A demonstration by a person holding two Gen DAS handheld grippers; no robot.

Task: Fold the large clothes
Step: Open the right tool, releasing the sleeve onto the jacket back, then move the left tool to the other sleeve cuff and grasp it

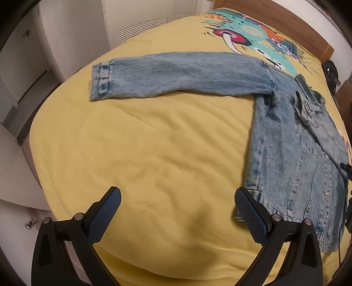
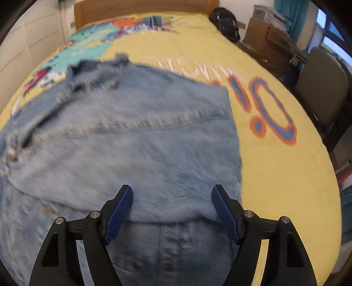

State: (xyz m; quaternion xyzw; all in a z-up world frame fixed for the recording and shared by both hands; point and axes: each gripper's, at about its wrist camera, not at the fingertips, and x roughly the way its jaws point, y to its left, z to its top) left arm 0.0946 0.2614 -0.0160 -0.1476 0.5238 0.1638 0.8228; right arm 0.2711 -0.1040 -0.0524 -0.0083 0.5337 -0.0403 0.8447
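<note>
The jacket lies flat on the bed, one sleeve stretched out sideways, the other side apparently folded over the body already. That sleeve and the final folds seem left. The left gripper and right gripper both gape, holding nothing.

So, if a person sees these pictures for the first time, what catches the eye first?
First, the blue denim jacket spread on the yellow bedspread, with one sleeve stretched straight out to the side. Next, the colourful cartoon print near the wooden headboard. Both open grippers, left and right, hover over the bed.
</note>
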